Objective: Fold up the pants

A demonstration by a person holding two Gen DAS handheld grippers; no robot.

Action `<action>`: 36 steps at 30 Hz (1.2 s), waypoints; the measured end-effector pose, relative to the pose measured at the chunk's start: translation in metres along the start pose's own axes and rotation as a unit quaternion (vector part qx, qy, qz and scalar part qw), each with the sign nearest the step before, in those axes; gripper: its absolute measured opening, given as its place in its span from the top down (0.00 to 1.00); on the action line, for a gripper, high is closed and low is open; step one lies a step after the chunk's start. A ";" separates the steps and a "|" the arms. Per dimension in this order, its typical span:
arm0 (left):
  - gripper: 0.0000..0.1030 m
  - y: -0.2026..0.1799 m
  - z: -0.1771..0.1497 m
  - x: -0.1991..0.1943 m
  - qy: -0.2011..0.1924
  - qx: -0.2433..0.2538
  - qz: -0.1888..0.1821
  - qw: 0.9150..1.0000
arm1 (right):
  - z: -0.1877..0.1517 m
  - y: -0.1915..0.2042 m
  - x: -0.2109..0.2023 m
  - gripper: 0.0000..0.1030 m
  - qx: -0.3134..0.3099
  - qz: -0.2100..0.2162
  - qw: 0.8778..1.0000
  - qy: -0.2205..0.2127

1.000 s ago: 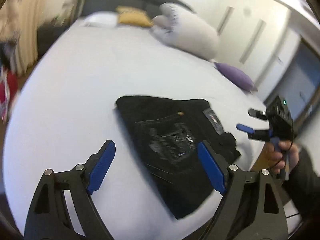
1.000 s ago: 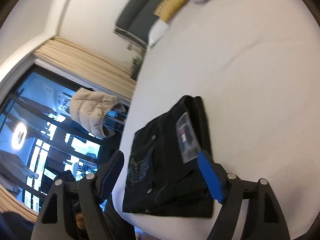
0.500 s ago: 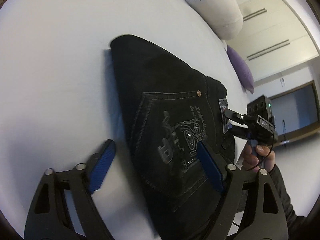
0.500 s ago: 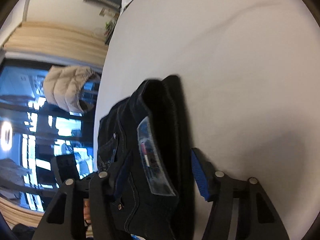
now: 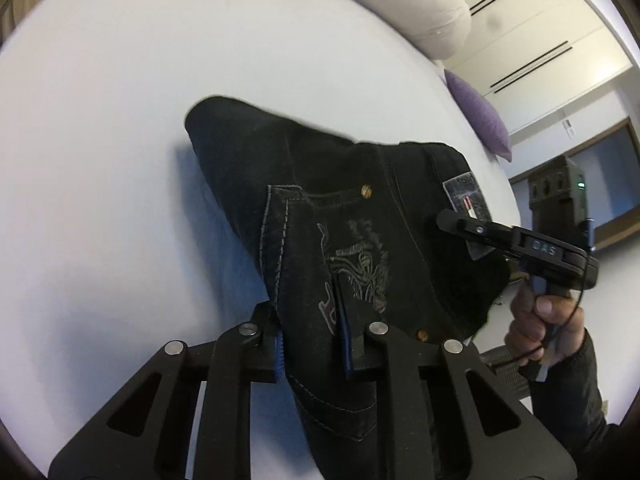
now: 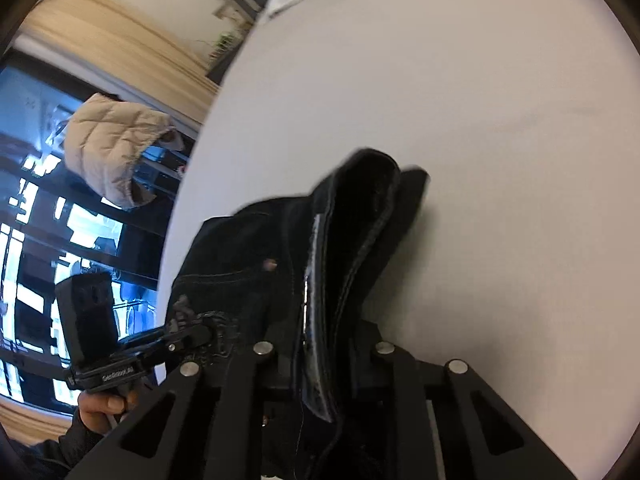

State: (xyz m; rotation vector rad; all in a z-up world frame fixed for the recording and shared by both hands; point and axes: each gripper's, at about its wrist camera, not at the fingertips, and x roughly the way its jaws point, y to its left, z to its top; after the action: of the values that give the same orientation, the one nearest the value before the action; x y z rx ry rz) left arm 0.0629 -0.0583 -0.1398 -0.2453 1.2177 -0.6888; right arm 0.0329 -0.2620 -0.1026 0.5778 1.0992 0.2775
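The folded black pants (image 5: 320, 184) lie on the white bed (image 5: 100, 160), their near end raised off the sheet. My left gripper (image 5: 312, 344) is closing, and its blue pads (image 5: 342, 340) pinch the cloth at the embroidered back pocket. My right gripper (image 5: 452, 220), in a person's hand (image 5: 548, 320), clamps the waistband by the label. In the right wrist view the pants (image 6: 360, 216) run between my right gripper's (image 6: 320, 344) closing jaws, which press on the thick waistband. My left gripper (image 6: 188, 332) grips the pants' left side there.
A white bolster (image 5: 408, 12) and a purple pillow (image 5: 480, 116) lie at the bed's far side, before white wardrobe doors (image 5: 540, 40). A beige puffy jacket (image 6: 112, 152) hangs by the dark window. White sheet (image 6: 480, 120) stretches beyond the pants.
Both grippers came down onto the flat pants and closed on them, left at the pocket, right at the waistband. The held end has lifted off the bed.
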 end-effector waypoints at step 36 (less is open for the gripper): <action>0.17 0.087 0.083 -0.103 -0.236 0.078 0.242 0.938 | 0.059 0.045 0.027 0.28 0.022 -0.057 0.977 -0.203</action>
State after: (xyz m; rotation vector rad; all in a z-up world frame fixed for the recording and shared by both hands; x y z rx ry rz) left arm 0.1520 0.0561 -0.0757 0.0283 0.7128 -0.2662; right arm 0.1005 -0.2303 -0.0781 0.5772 0.7397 0.0302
